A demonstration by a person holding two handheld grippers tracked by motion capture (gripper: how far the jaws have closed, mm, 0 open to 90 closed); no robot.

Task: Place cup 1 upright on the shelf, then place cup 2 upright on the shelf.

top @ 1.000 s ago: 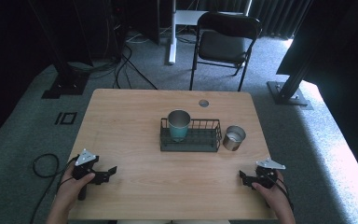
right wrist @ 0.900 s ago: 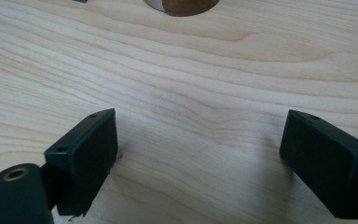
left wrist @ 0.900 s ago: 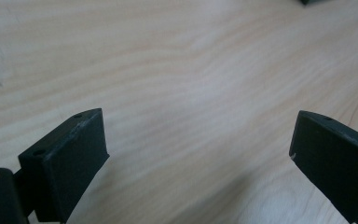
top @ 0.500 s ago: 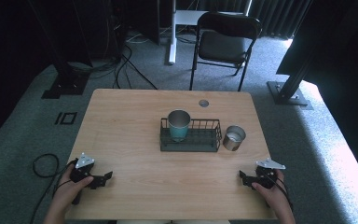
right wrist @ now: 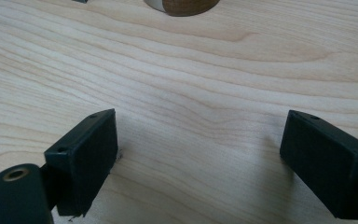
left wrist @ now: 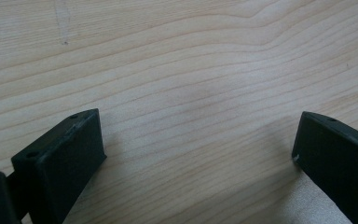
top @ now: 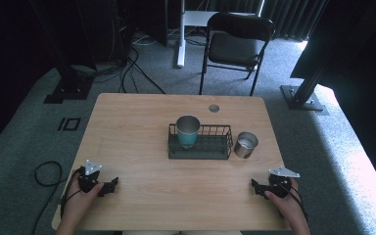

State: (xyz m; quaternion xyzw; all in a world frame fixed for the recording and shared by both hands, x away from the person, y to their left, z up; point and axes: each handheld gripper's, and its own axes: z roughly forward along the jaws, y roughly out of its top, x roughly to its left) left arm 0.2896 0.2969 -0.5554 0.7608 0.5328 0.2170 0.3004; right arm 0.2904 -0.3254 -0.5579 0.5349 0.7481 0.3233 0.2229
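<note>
A black wire basket (top: pixel 212 147) stands in the middle of the wooden table (top: pixel 137 127), with a teal metal cup (top: pixel 188 131) upright in its left end. A second, shorter metal cup (top: pixel 246 145) stands on the table just right of the basket; its base (right wrist: pixel 182 5) shows at the top of the right gripper view. My left gripper (top: pixel 108 186) rests near the front left corner, held by a hand, jaws spread wide over bare wood (left wrist: pixel 200 140). My right gripper (top: pixel 255 186) rests near the front right corner, also open with nothing between its jaws (right wrist: pixel 200 140).
A small round grommet (top: pixel 214 108) sits in the table's far edge. Behind the table stand a black folding chair (top: pixel 237 36) and a white desk leg (top: pixel 181 34). Cables (top: pixel 44 171) lie on the grey carpet at the left.
The left gripper has shifted slightly toward the table's front left edge. The right gripper and the cups have stayed in place.
</note>
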